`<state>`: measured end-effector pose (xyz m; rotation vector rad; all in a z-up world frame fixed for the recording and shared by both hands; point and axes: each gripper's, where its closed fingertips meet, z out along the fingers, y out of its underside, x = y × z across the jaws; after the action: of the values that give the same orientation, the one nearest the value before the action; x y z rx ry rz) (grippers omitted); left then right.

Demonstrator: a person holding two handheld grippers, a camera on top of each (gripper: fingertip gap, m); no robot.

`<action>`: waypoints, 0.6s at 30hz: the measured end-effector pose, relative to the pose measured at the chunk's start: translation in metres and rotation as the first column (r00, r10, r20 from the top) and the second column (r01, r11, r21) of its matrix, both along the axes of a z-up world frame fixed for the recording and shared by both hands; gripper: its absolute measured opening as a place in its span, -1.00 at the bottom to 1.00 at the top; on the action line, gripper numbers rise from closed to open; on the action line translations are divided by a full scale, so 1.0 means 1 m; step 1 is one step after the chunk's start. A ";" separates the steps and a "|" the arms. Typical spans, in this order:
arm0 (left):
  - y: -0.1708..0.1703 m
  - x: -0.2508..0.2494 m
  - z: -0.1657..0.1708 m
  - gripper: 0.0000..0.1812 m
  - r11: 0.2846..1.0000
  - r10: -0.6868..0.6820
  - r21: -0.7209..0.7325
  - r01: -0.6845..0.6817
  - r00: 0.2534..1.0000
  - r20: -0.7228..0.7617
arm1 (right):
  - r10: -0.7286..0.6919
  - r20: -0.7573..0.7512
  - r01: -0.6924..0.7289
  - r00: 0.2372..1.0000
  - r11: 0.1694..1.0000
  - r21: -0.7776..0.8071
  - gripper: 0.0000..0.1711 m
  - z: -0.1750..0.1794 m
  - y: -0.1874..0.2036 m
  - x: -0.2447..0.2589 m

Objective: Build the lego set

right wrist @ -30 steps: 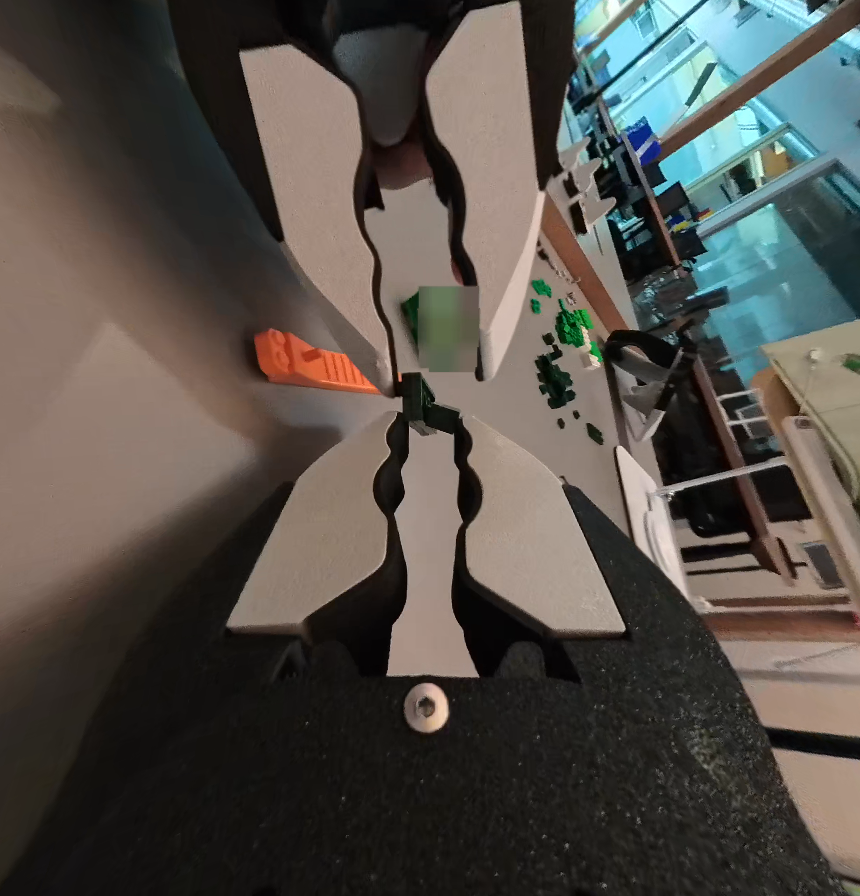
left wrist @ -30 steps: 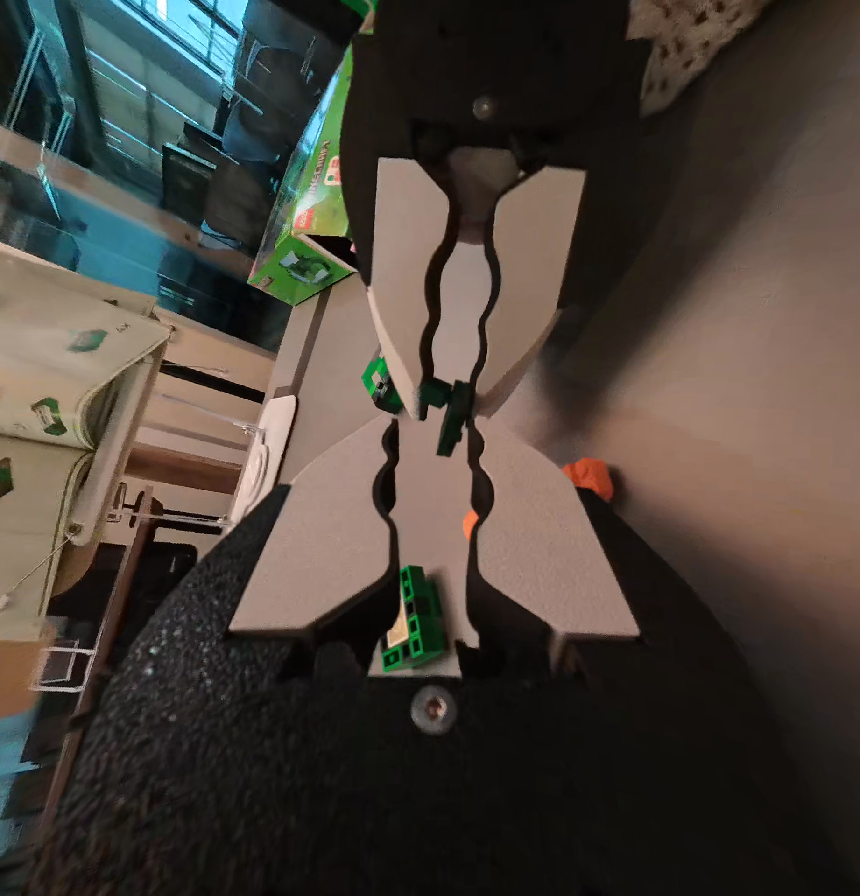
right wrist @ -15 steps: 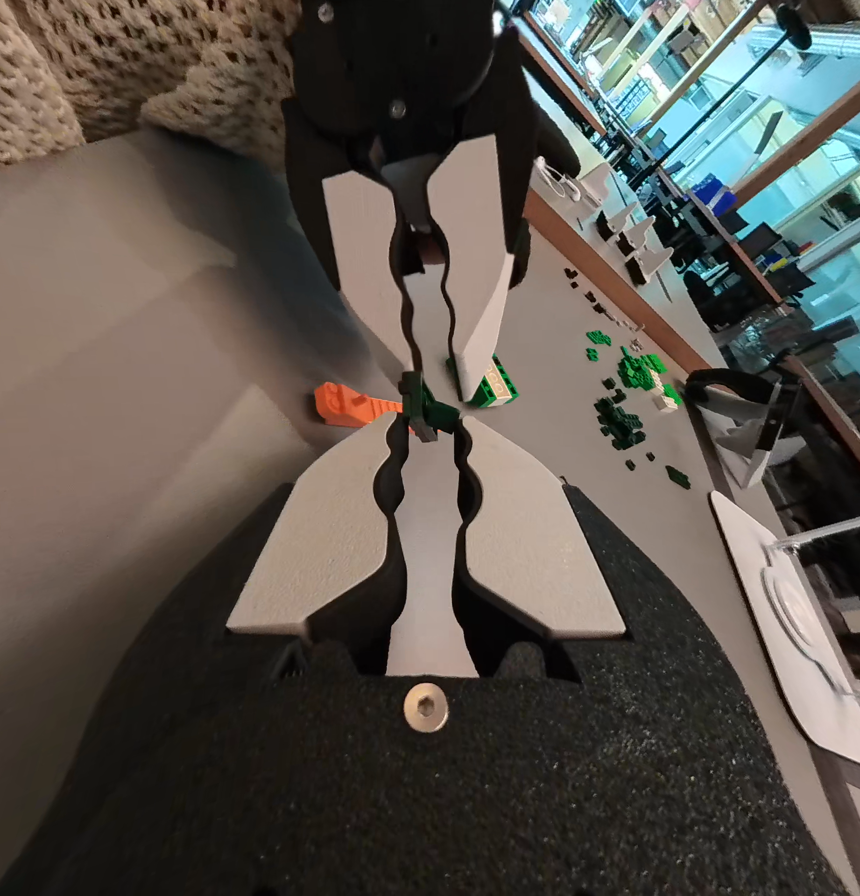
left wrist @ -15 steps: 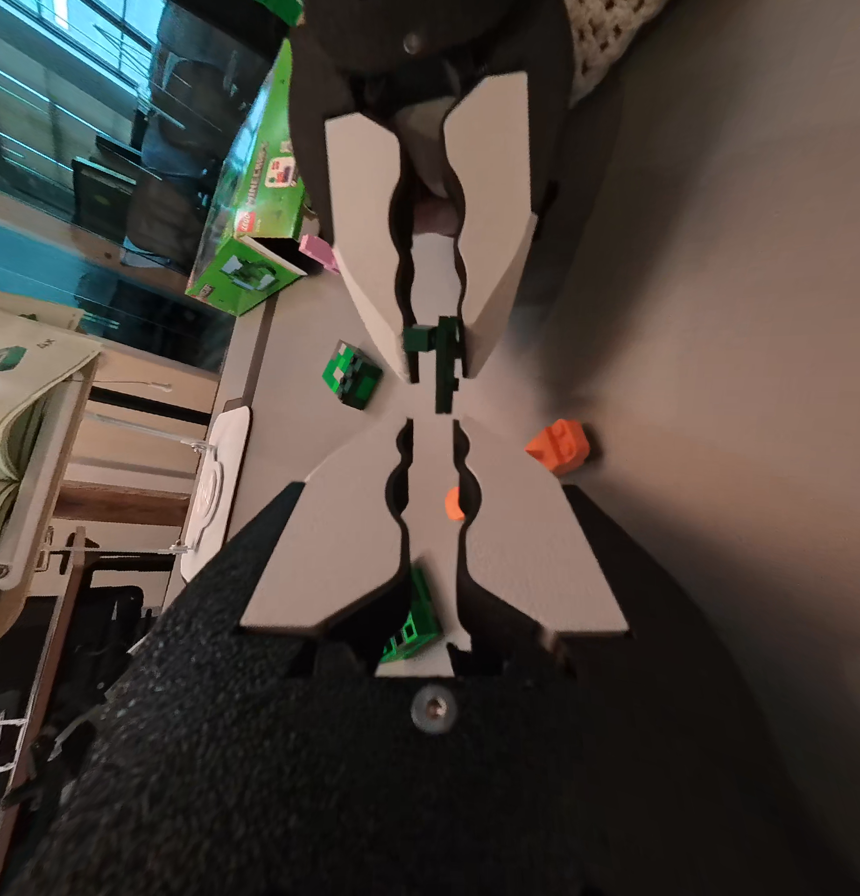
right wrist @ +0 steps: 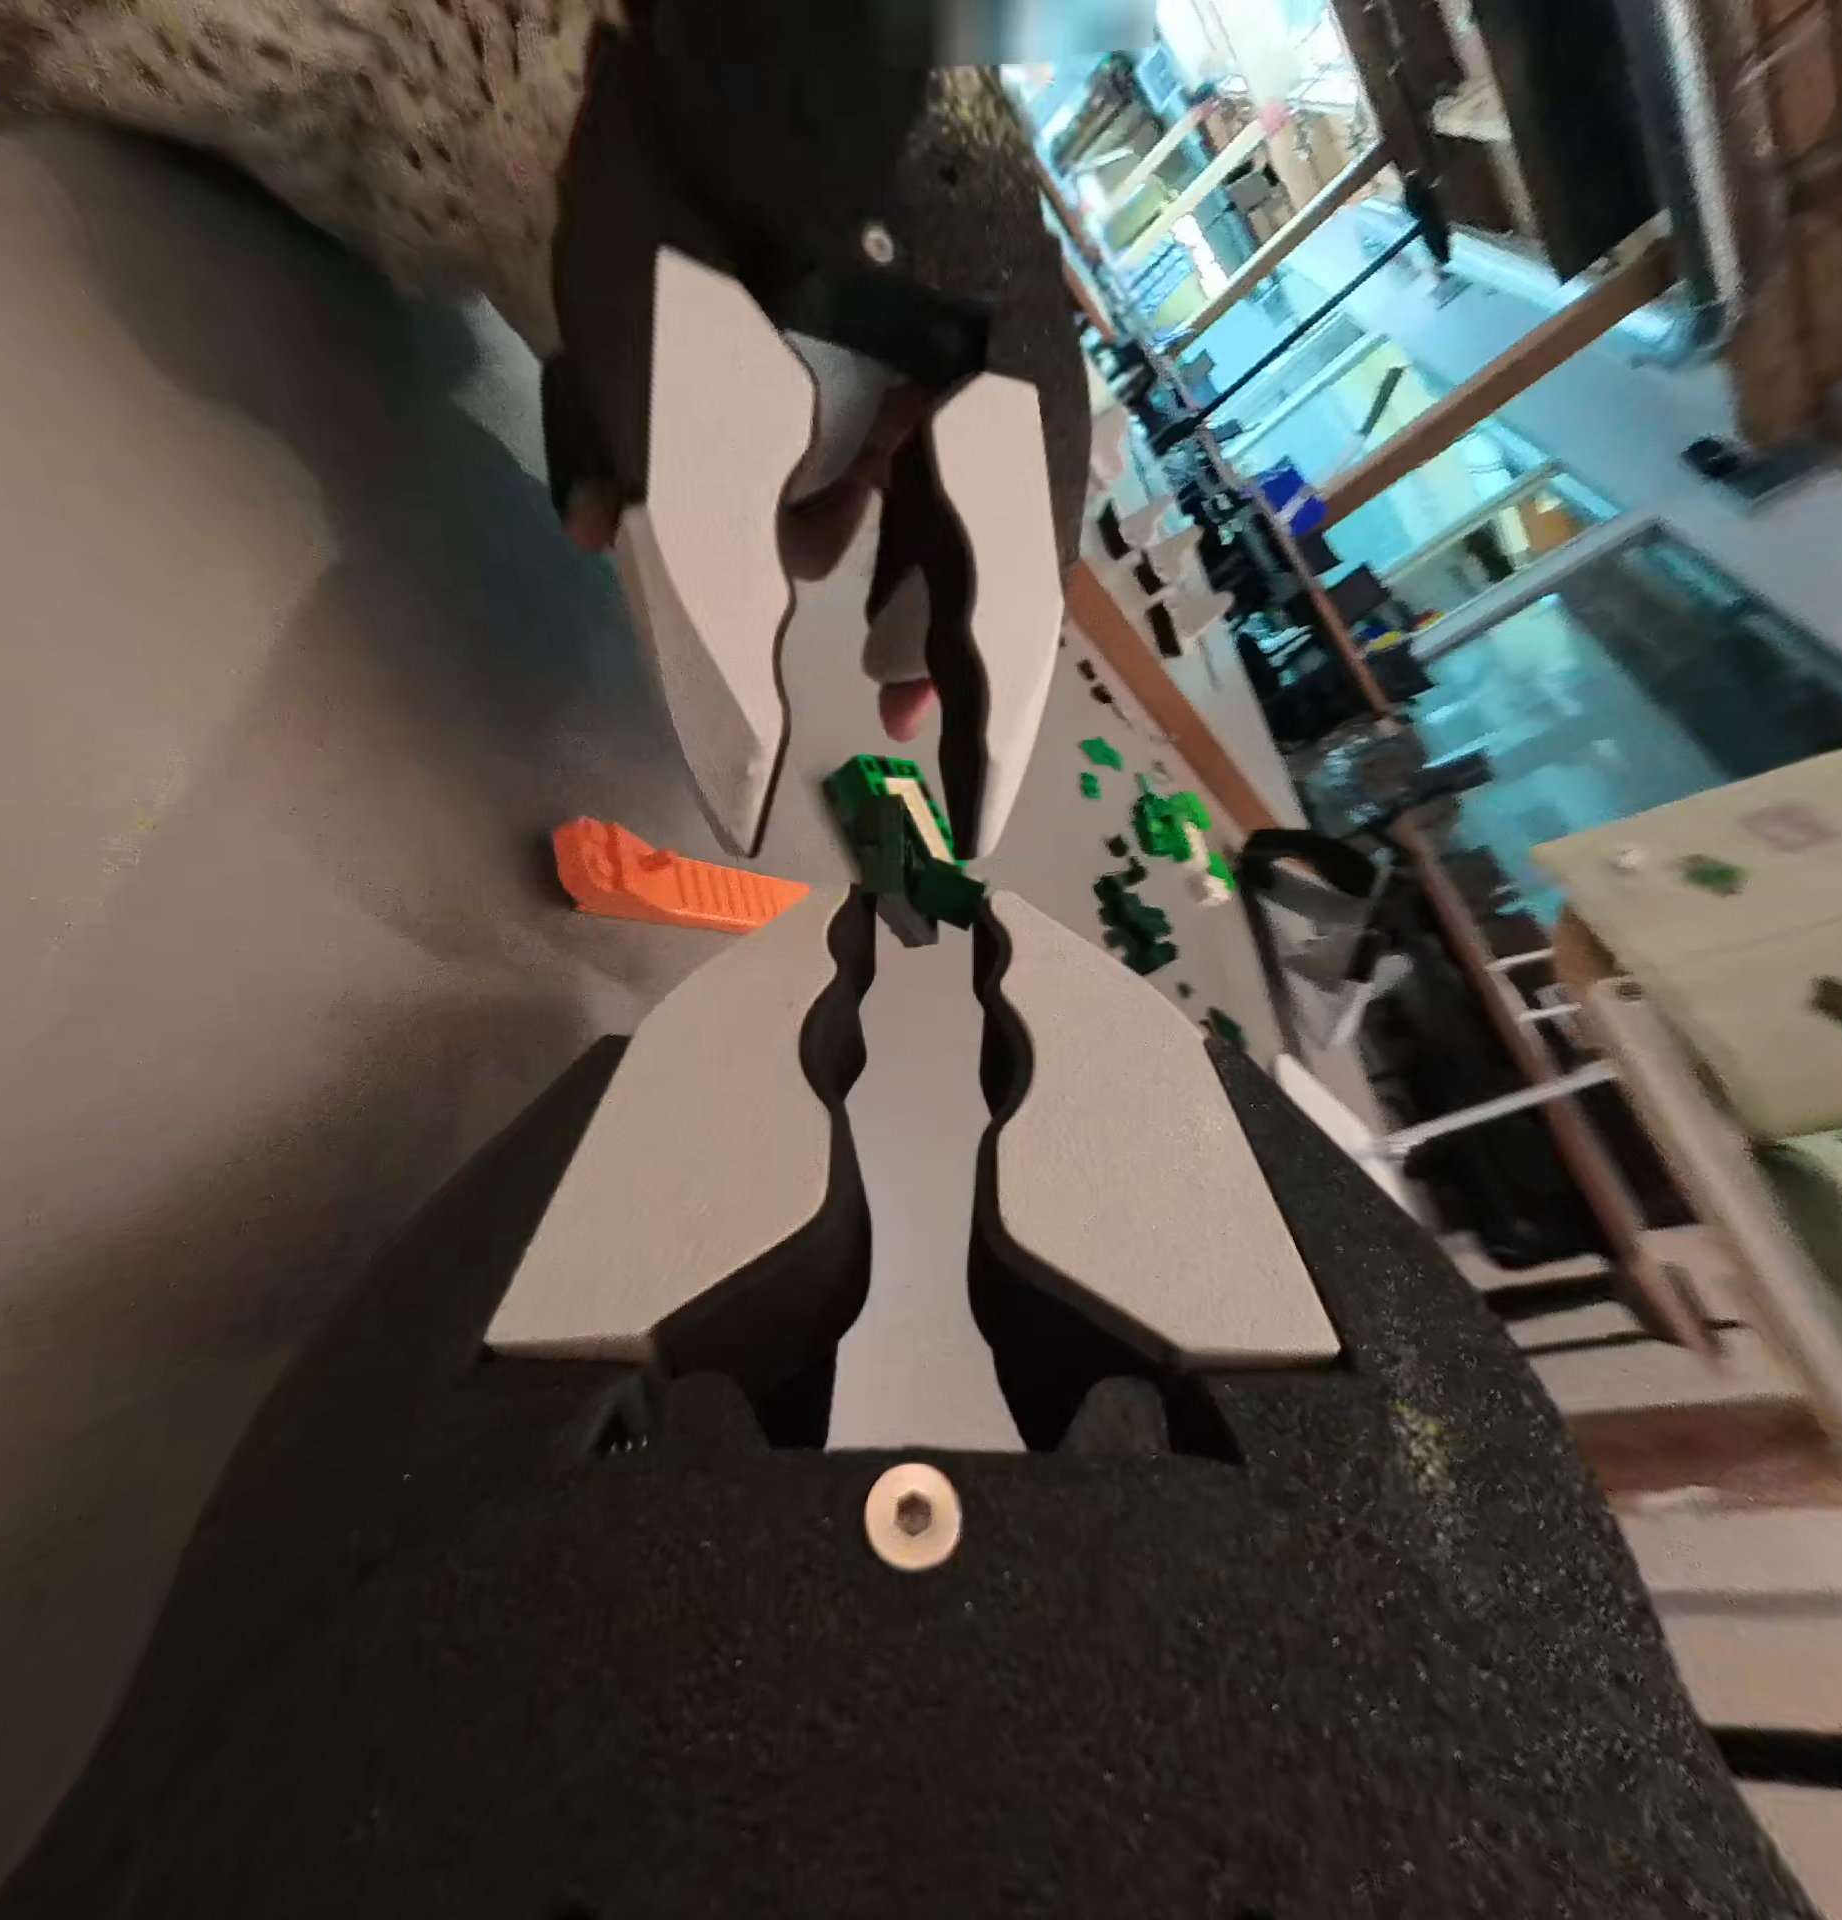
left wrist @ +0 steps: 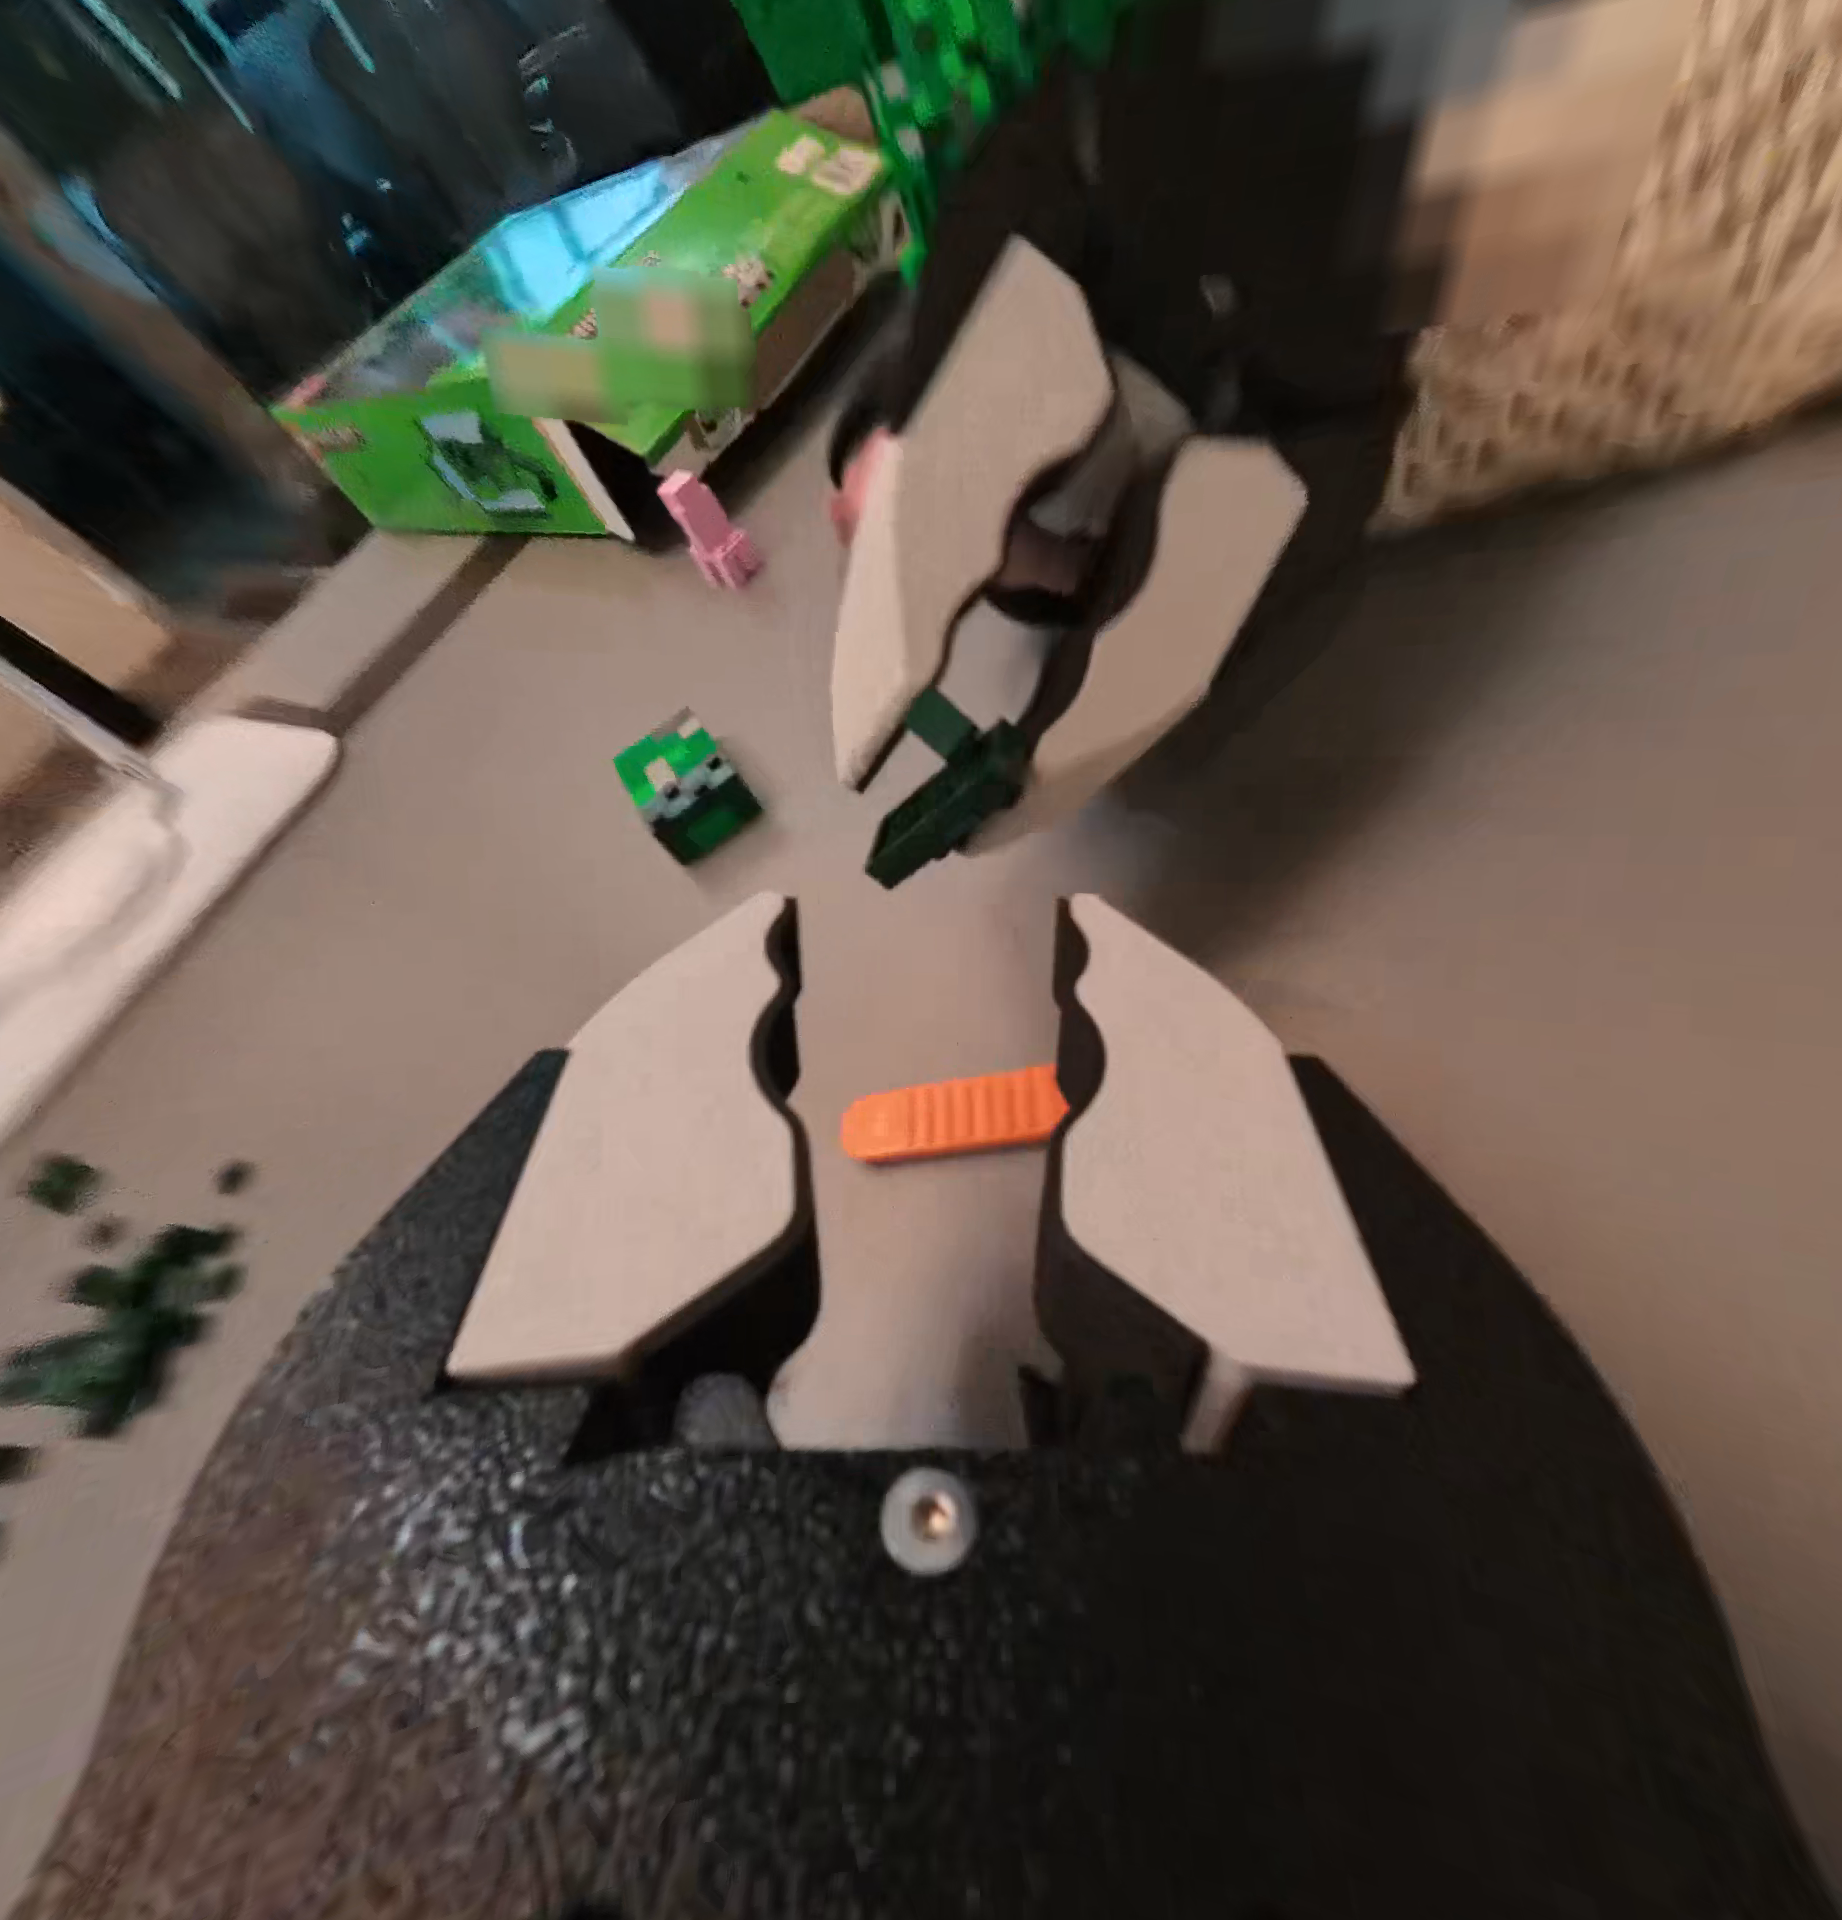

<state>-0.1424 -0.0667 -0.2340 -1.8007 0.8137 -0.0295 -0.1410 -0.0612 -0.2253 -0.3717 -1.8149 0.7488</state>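
In the left wrist view, the left gripper [left wrist: 927,914] is seen at lower centre with its fingers [left wrist: 668,1132] spread apart and nothing between them. Above it, at upper centre, the right gripper [left wrist: 953,774] is seen with its fingers pinching a dark green lego assembly [left wrist: 948,805], which is held clear of the grey worktop [left wrist: 1519,935]. The same assembly [right wrist: 912,883] is shown at the fingertips at mid-frame in the right wrist view.

An orange brick separator [left wrist: 953,1122] is seen lying flat on the worktop, framed between the left fingers. A small green block figure [left wrist: 688,784] stands at centre left, a pink figure [left wrist: 709,530] and a green box [left wrist: 584,416] lie toward the upper left, and loose green bricks [left wrist: 106,1320] are scattered at the left edge.

The assembly is judged to be light, rigid and smooth-sided, so slipping or twisting is likely under a loose pinch. Its joints could be popped apart by sideways force; it is best gripped across flat opposite faces, near the joint.
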 end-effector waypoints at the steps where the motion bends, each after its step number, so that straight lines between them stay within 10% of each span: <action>1: -0.001 0.002 0.004 -0.42 1.000 0.009 -0.022 -0.007 0.995 0.103 | -0.008 -0.026 0.009 1.000 0.999 0.032 -0.79 0.001 -0.001 0.000; 5: 0.001 0.003 0.011 -0.22 0.994 0.062 -0.110 -0.024 0.933 0.355 | -0.016 -0.087 0.026 0.996 0.993 0.111 -0.93 0.005 -0.005 0.000; 12: 0.004 -0.004 -0.003 -0.22 0.979 0.151 -0.178 -0.094 0.928 0.340 | -0.125 -0.071 0.134 0.990 0.981 0.140 -0.93 -0.004 0.014 -0.007; 18: 0.017 -0.028 0.024 -0.41 0.953 0.246 0.101 -0.284 0.927 0.283 | -0.278 -0.097 0.289 0.956 0.947 0.136 -0.93 -0.005 0.040 -0.016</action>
<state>-0.1709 -0.0493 -0.2102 -1.7126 0.3653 -0.0367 -0.1565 -0.0209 -0.2304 -0.4869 -1.6870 0.4183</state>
